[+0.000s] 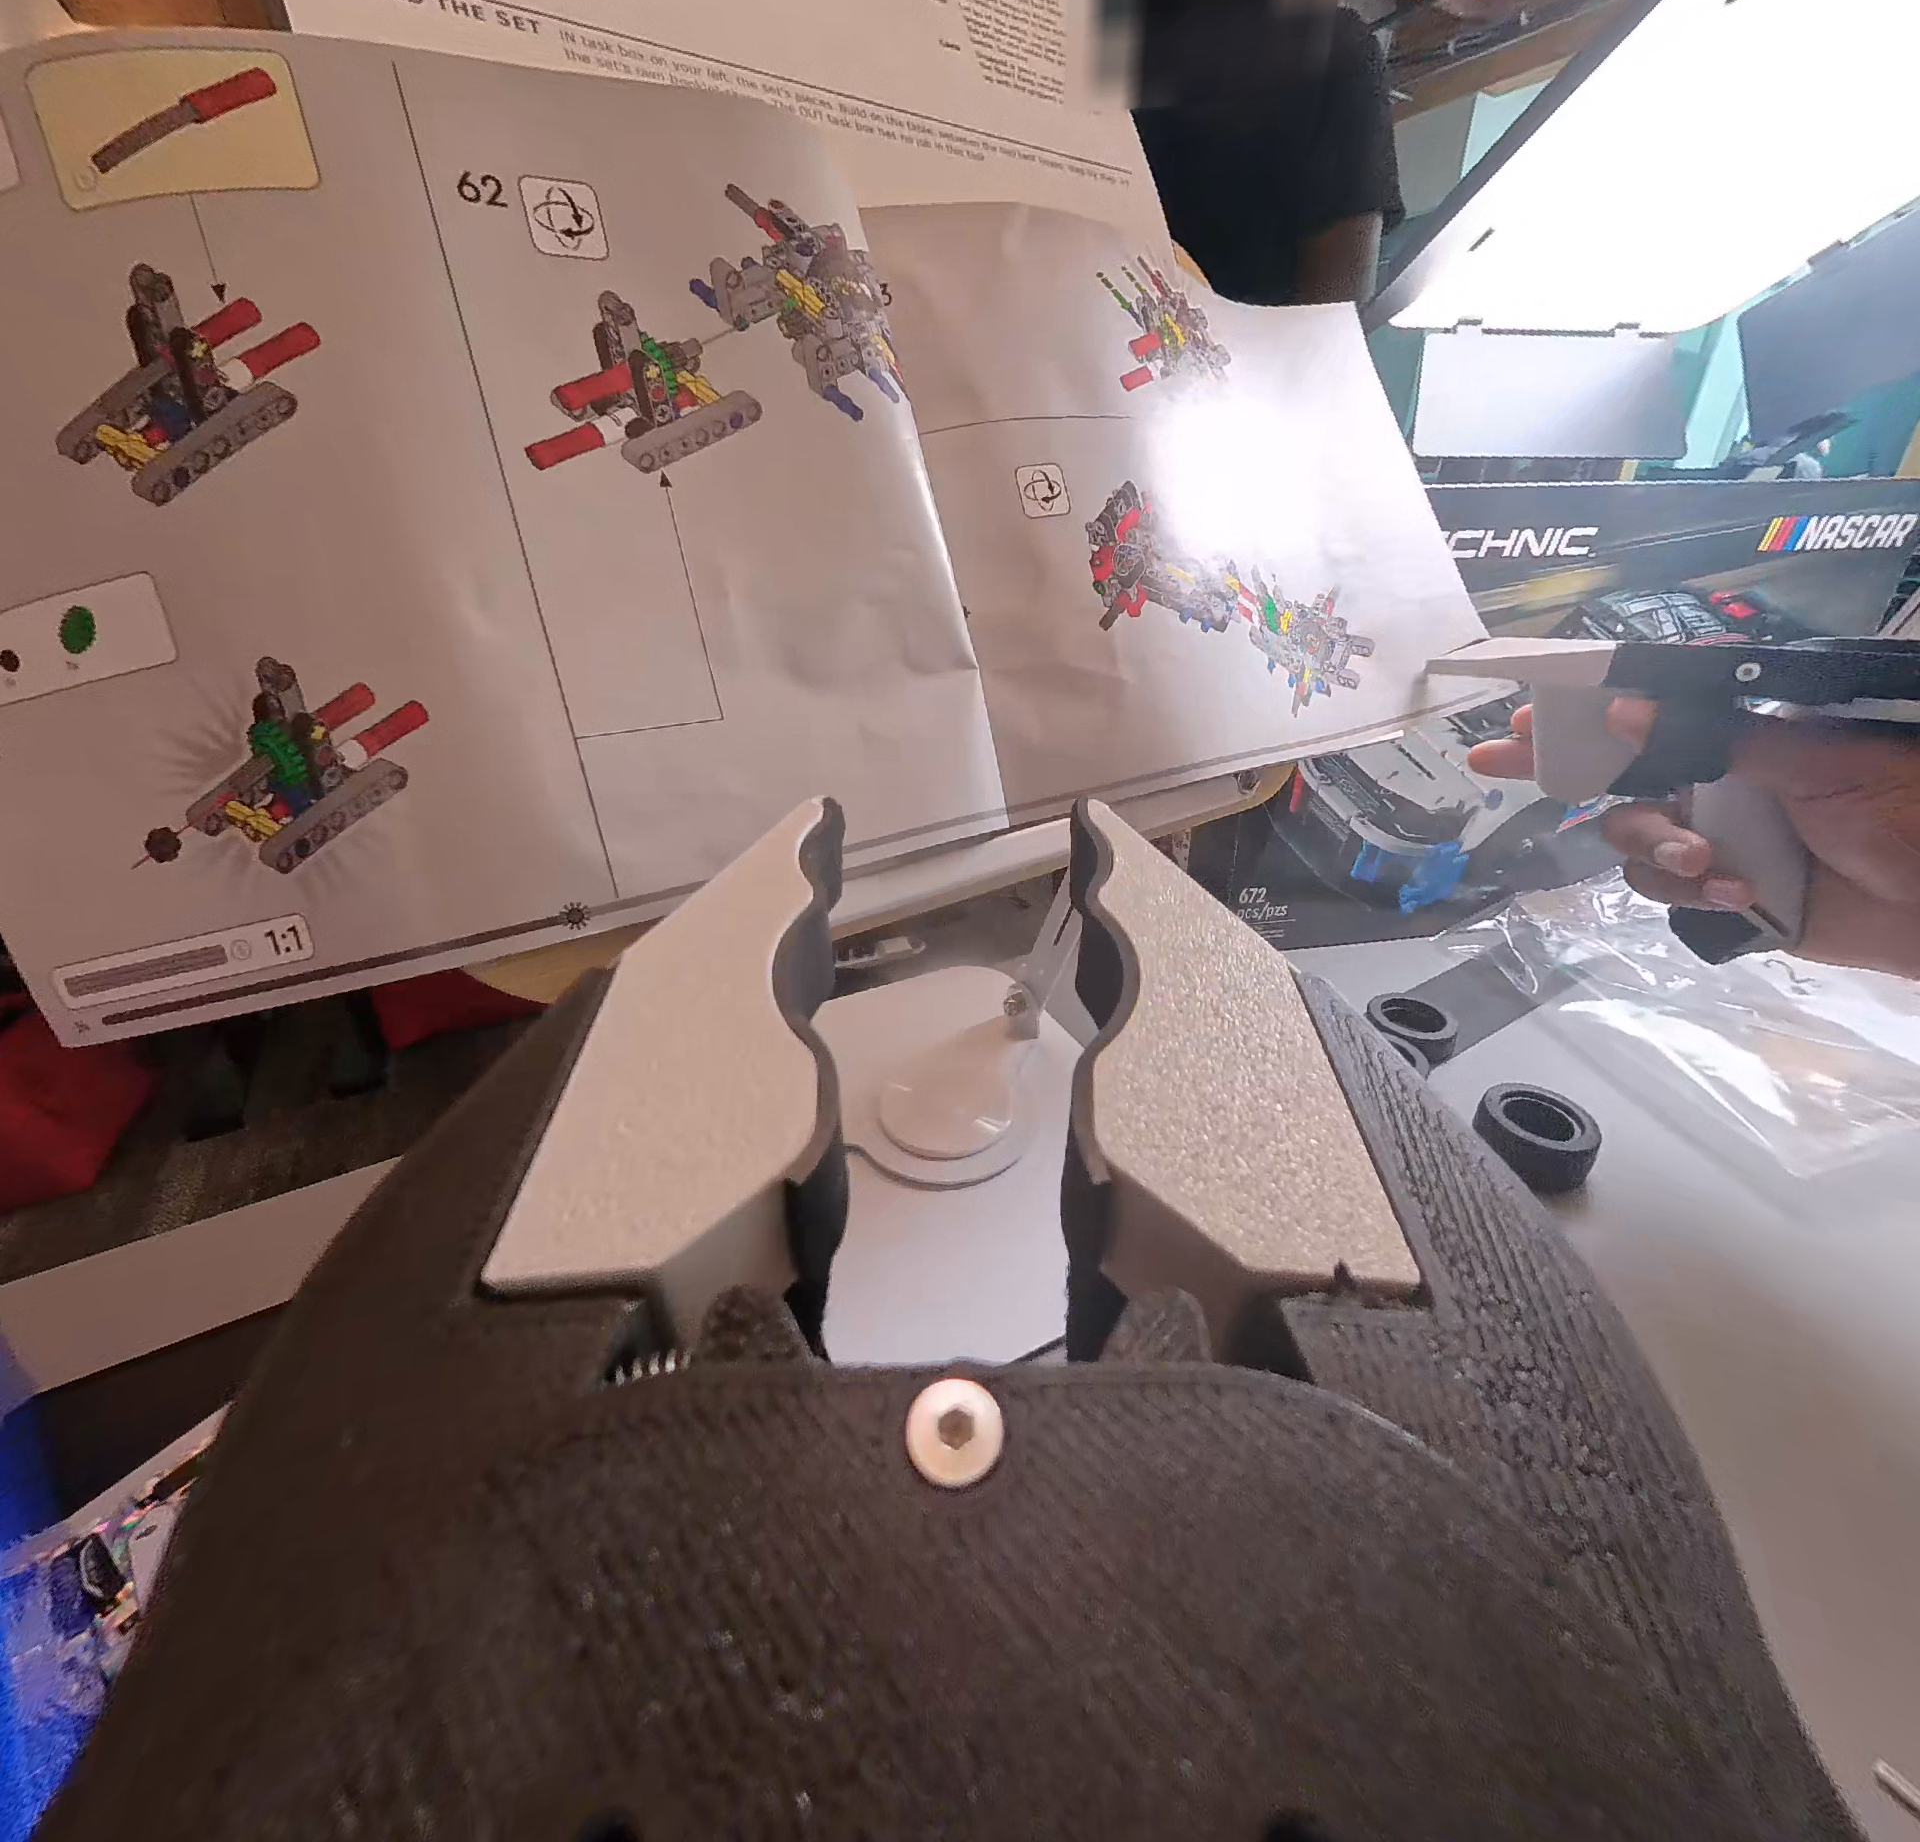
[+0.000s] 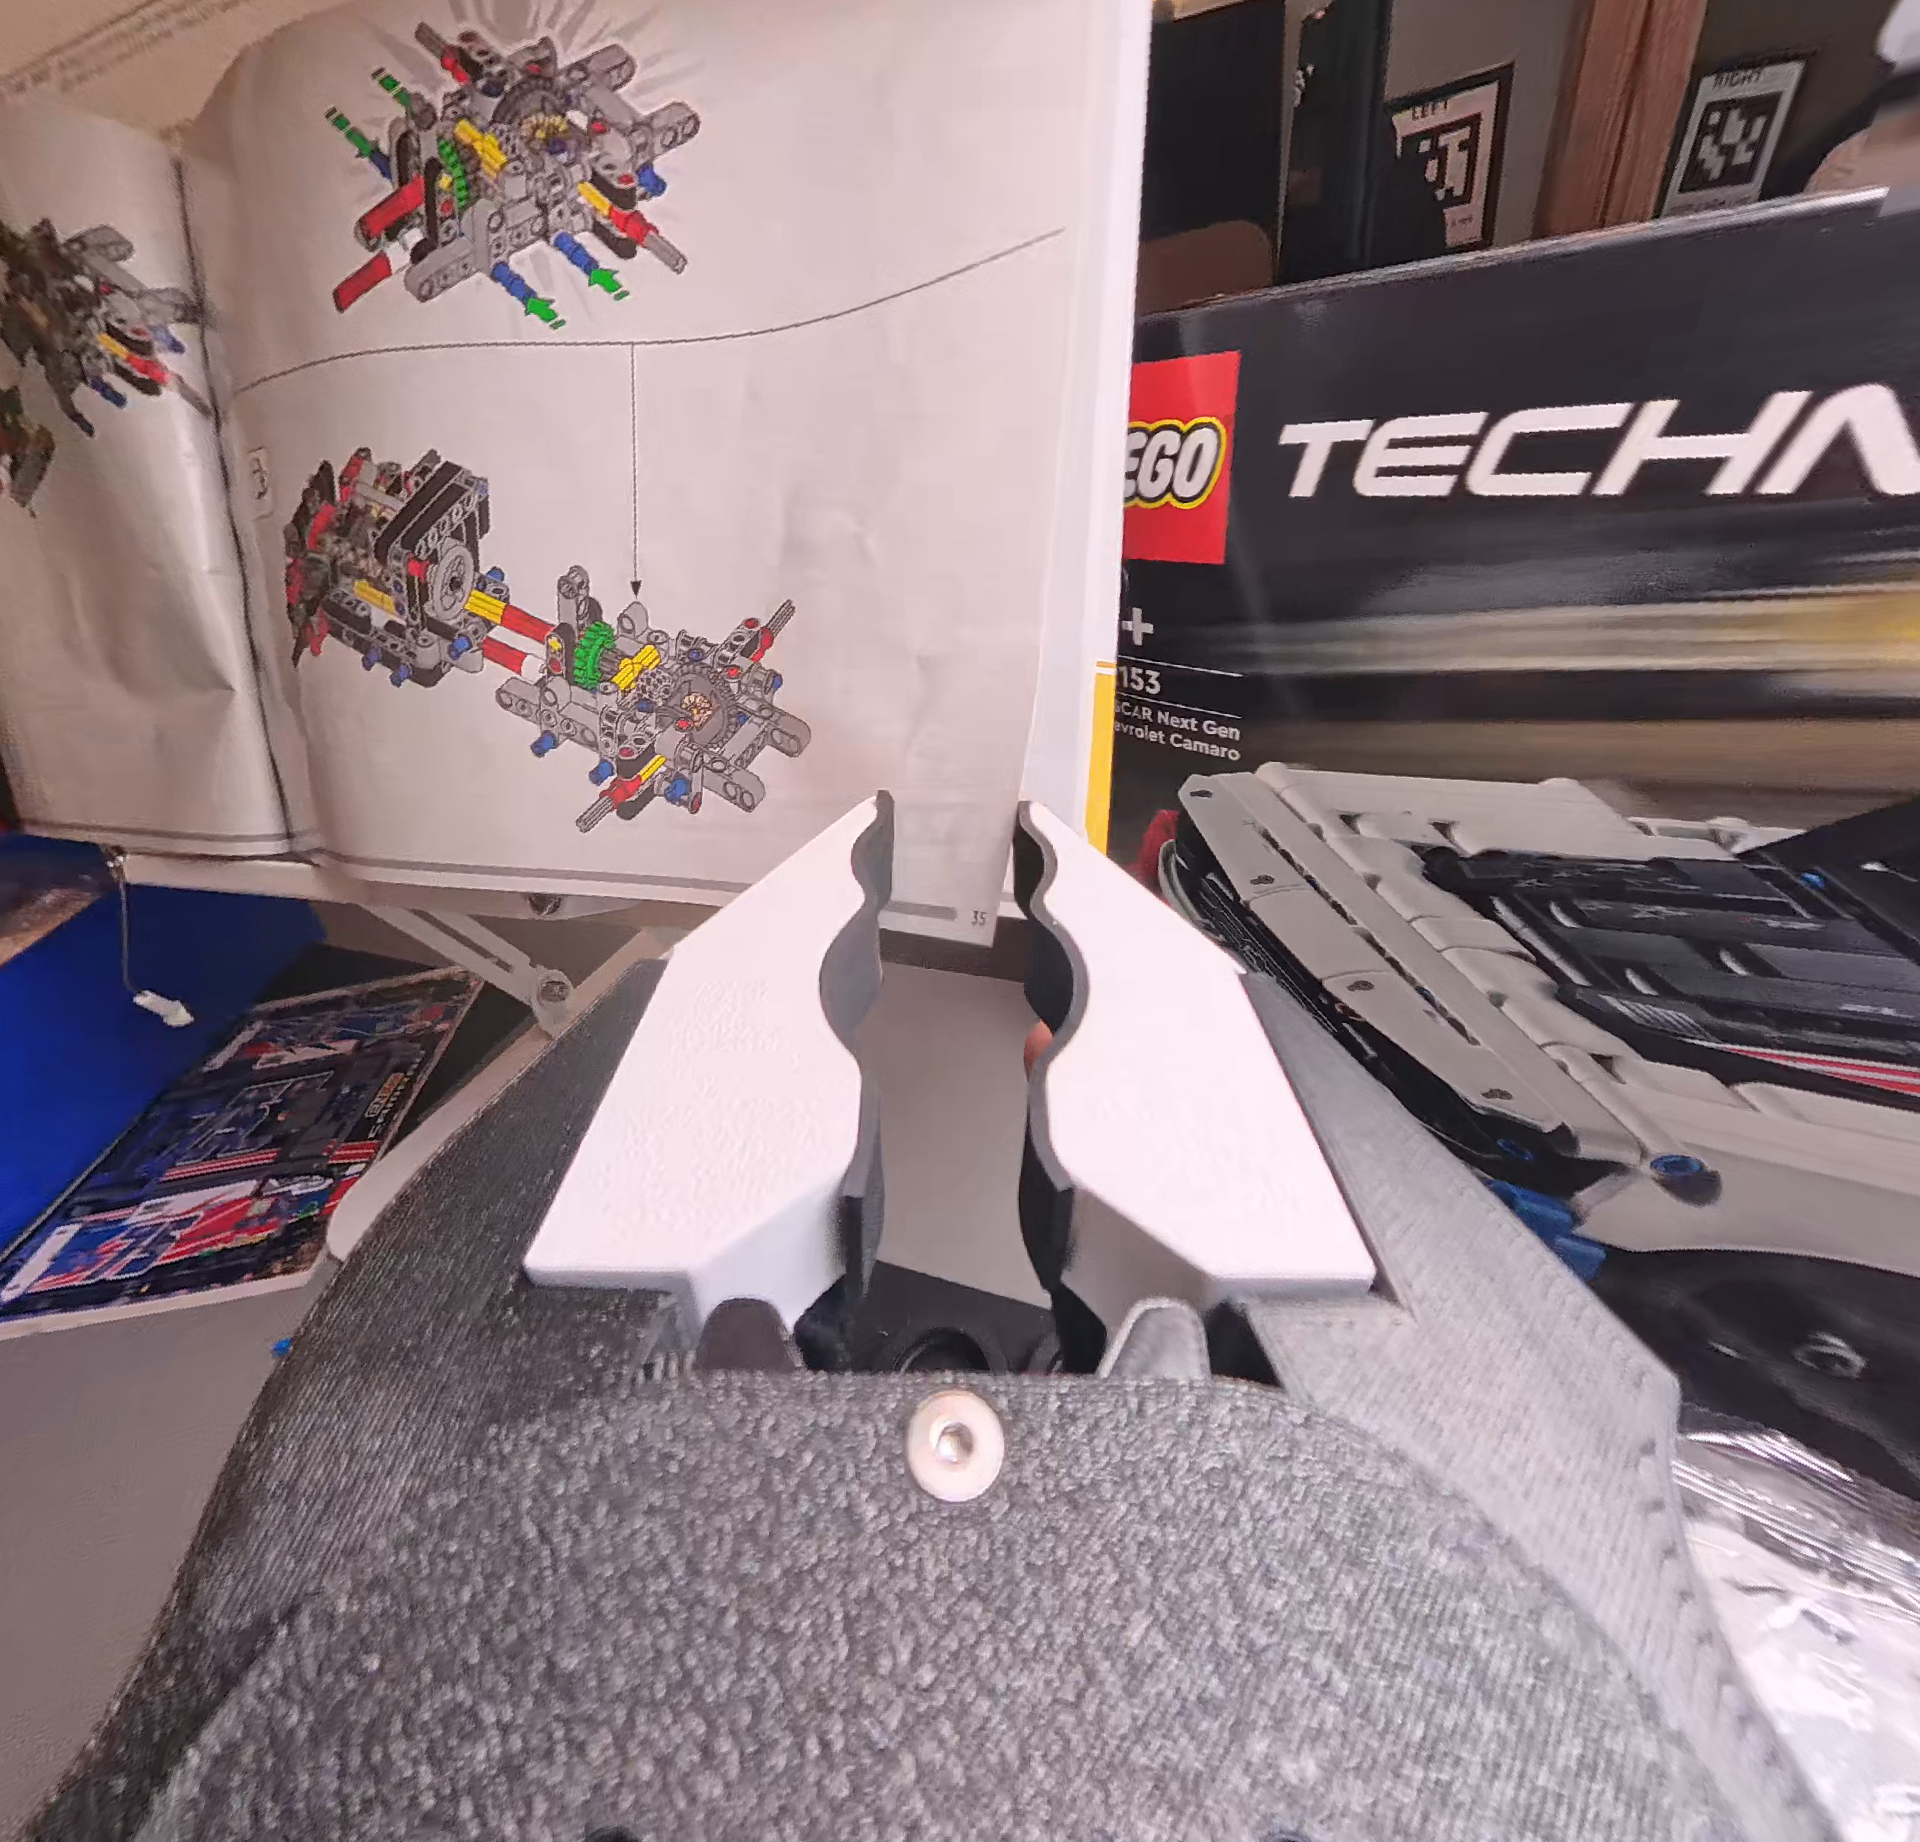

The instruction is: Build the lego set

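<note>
The open instruction booklet (image 1: 727, 566) stands on a white stand, showing coloured build steps. My left gripper (image 1: 956, 826) is open and empty, held in front of the booklet's lower edge, above the stand's round base (image 1: 945, 1117). My right gripper (image 2: 951, 826) is open, with its tips at the lower right corner of the booklet's right page (image 2: 623, 442). It also shows in the left wrist view (image 1: 1475, 665), held in a hand at that page's edge. I cannot tell whether it touches the page. No loose build is in view.
The black set box (image 2: 1558, 545) stands right of the booklet, also in the left wrist view (image 1: 1662, 566). Two black tyres (image 1: 1538, 1132) and a clear plastic bag (image 1: 1683, 1013) lie on the white table. A sticker sheet (image 2: 208, 1148) and blue cloth (image 2: 94, 1013) lie left. The tips of one gripper are about 30 centimeters away from the tips of the other.
</note>
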A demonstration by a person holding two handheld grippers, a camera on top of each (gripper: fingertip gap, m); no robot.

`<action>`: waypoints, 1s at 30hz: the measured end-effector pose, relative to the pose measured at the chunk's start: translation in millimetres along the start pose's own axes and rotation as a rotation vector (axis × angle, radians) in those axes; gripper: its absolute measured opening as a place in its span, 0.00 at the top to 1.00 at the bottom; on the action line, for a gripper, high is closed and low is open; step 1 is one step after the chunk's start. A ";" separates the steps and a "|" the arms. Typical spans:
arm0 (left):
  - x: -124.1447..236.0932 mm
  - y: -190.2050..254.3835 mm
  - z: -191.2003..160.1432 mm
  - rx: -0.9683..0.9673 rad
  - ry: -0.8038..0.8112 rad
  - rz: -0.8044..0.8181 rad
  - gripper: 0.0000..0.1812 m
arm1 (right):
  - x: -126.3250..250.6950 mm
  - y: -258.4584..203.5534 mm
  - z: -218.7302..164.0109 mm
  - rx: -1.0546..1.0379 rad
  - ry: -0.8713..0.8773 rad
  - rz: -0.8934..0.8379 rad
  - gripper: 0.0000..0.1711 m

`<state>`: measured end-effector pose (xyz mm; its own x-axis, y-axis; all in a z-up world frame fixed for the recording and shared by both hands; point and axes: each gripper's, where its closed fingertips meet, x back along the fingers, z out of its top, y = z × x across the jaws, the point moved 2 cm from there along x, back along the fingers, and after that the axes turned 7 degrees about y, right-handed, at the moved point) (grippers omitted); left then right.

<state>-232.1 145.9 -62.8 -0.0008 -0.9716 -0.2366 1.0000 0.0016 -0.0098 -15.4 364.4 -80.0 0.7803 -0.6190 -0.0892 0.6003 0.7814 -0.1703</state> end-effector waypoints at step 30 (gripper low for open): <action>1.3 -4.9 -19.0 -0.133 -0.078 0.039 0.77 | 41.3 -42.0 12.7 0.057 0.293 0.396 1.00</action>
<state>-237.2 149.1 -81.4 0.0445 -0.9857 -0.1627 0.9891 0.0663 -0.1313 -6.1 307.0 -64.2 0.8735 -0.2632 -0.4095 0.2822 0.9592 -0.0146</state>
